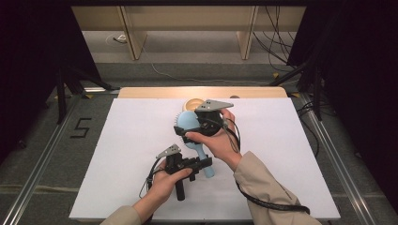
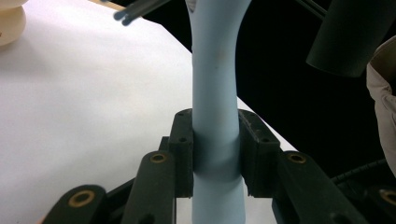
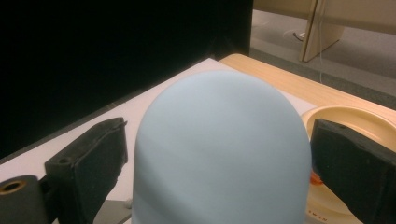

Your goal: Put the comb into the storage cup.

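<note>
I have the left gripper (image 1: 199, 165) low over the near middle of the bench (image 1: 126, 154), and in the left gripper view its fingers (image 2: 183, 154) are clamped on the handle of the light blue hairbrush (image 1: 190, 123), one pad pressing on each side of the stem. The handle runs from that grip up and away toward the brush head, which sits just in front of a cream dish (image 1: 193, 103) near the far edge of the white sheet. My right gripper (image 1: 204, 123) is at the brush head, held in my right hand (image 1: 217, 143). In the right gripper view its fingers (image 3: 91, 161) stand apart on either side of the rounded blue back of the head, with a gap showing on both sides.
</note>
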`<state>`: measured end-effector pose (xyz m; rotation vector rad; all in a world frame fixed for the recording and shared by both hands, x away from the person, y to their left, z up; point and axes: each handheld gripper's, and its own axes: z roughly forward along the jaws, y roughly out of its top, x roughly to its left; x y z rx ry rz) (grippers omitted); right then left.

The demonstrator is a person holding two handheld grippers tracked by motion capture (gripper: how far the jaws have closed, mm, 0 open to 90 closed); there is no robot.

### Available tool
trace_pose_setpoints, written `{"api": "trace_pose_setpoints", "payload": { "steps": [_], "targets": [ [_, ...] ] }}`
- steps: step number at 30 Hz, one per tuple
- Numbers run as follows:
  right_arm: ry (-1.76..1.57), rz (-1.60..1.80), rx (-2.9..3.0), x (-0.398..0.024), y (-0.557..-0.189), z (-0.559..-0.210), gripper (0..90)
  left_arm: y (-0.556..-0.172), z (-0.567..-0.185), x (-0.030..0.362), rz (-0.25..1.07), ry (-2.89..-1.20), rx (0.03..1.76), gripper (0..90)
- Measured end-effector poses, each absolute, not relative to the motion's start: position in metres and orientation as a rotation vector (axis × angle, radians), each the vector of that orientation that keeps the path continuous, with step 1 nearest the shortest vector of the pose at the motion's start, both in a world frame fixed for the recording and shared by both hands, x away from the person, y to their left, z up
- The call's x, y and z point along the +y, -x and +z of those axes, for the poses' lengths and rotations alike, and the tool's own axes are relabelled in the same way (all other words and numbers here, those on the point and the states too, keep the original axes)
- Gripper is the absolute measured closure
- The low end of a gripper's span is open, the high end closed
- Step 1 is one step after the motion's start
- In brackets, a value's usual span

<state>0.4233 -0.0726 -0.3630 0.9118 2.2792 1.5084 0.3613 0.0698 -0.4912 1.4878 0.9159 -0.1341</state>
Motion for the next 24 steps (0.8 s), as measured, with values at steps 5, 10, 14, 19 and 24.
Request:
{"api": "trace_pose_setpoints", "payload": {
  "steps": [5,10,14,19,24],
  "targets": [
    [-0.922,1.499,2.284,-0.072,-0.4242,-0.3625,7.0,-0.3605,-0.4908,0.0692,-0.14,-1.488,0.917,68.5],
    [-0.929,1.49,2.284,-0.0711,-0.4254,-0.3626,8.6,-0.3603,-0.4909,0.0689,-0.137,-1.489,0.914,68.5],
    [-0.946,1.484,2.278,-0.0717,-0.4263,-0.362,11.3,-0.3605,-0.491,0.0688,-0.137,-1.489,0.913,68.5],
    [-0.95,1.485,2.278,-0.072,-0.4262,-0.3605,13.9,-0.3604,-0.4911,0.0686,-0.138,-1.491,0.913,68.5],
    [-0.951,1.482,2.285,-0.0711,-0.4253,-0.3598,15.9,-0.3604,-0.491,0.0687,-0.138,-1.49,0.912,68.5]
  ]
}}
